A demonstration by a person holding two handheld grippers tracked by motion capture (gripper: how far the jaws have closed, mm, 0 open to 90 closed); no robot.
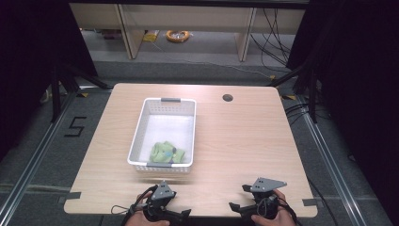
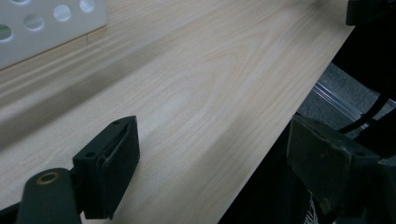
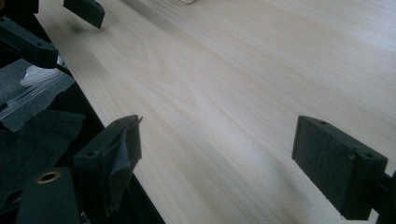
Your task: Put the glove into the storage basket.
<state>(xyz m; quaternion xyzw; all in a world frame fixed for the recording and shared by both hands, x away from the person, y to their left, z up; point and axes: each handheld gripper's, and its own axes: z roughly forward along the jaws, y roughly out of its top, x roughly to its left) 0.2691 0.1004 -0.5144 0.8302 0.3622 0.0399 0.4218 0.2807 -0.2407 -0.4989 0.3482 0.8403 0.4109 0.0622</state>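
Left claw point(image 1: 165, 190) wide open, nothing between the jaws, held low over the near edge of the worktop point(image 1: 244, 141). In the left gripper view the jaws stand far apart, one over the wood, the other past the worktop's edge. Right claw point(image 1: 256, 188) also wide open and empty, near the same edge, well apart from the left one. In the right gripper view both pads are bare, with plain wood between them.

Nearest thing to work on: green cloth bundle point(image 1: 167, 152), crumpled, lying in the near end of the white basket point(image 1: 141, 122), close to its front wall. The basket sits just ahead of the left claw; its perforated corner point(image 2: 42, 25) shows in the left gripper view.

Handling, judged: cloth looks soft, light and limp, not fragile, and will sag and drape when lifted. Best pinched at a raised fold on top of the heap, coming down from above so the jaws clear the basket rim. The basket looks like light plastic and may slide if the cloth snags on it; the free claw could steady the rim.
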